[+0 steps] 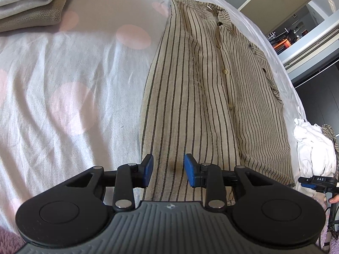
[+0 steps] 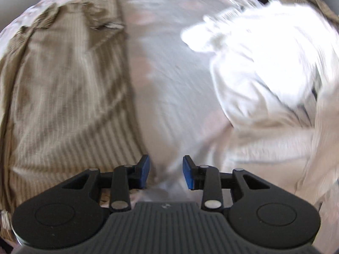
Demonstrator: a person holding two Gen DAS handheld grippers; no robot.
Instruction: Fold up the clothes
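A beige shirt with dark stripes (image 1: 207, 89) lies flat on the bed, buttons up, collar at the far end, sides folded in. My left gripper (image 1: 168, 172) hovers over its near hem, jaws apart, nothing between the blue pads. In the blurred right wrist view the same striped shirt (image 2: 63, 97) fills the left side. My right gripper (image 2: 166, 172) is open above bare sheet between that shirt and a crumpled white garment (image 2: 264, 67). The right gripper (image 1: 315, 183) also shows at the right edge of the left wrist view, with a fingertip of the person's hand below it.
The bed sheet (image 1: 70, 97) is white with pink dots. Folded grey and brown clothes (image 1: 29, 6) are stacked at the far left. A white crumpled garment (image 1: 313, 148) sits by the bed's right edge. Beyond the bed stands a mirrored wardrobe (image 1: 307, 27).
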